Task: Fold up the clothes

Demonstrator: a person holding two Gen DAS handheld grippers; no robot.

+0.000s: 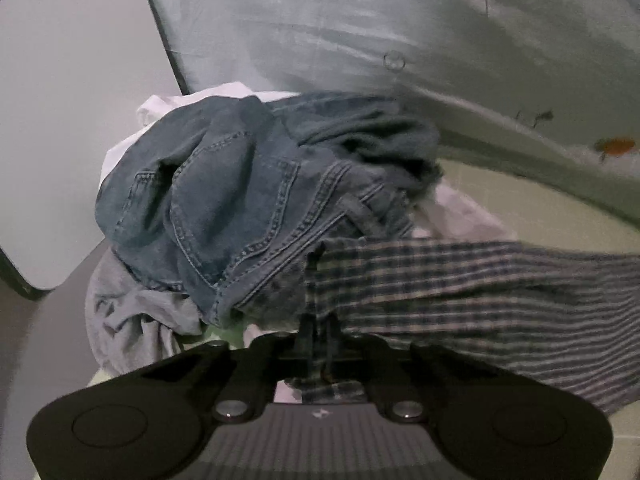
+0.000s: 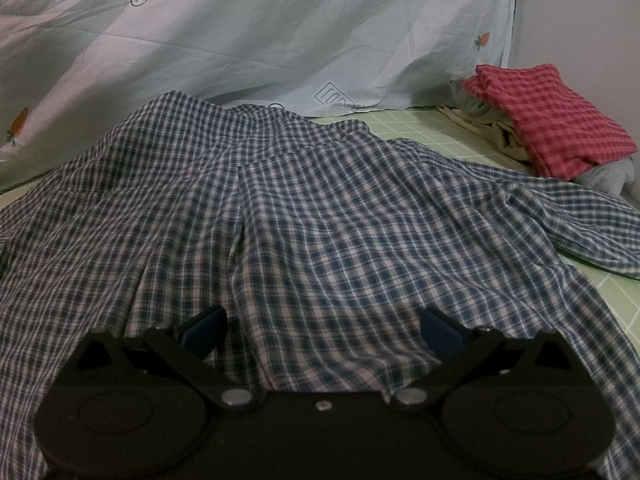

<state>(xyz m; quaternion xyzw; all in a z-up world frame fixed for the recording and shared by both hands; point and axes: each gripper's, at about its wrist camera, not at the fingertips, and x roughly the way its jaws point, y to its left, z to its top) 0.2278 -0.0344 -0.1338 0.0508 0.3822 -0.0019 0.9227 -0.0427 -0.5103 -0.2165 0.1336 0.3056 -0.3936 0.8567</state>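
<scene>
A blue-and-white plaid shirt point(image 2: 300, 200) lies spread out, back up, on the green checked bed sheet point(image 2: 420, 128). My right gripper point(image 2: 324, 328) hovers over its near hem, open, with its blue pads wide apart and the cloth loose between them. In the left wrist view one end of the same plaid shirt point(image 1: 480, 288) stretches off to the right. My left gripper point(image 1: 320, 320) is shut on that plaid cloth, its fingers pinched together on a fold of it.
Crumpled blue jeans point(image 1: 240, 208) top a heap, with a grey garment point(image 1: 132, 320) and a white one point(image 1: 168, 108) under them. A folded red checked cloth point(image 2: 552, 132) sits on beige clothing point(image 2: 480, 124) at the far right. A pale carrot-print quilt point(image 2: 260, 40) lies behind.
</scene>
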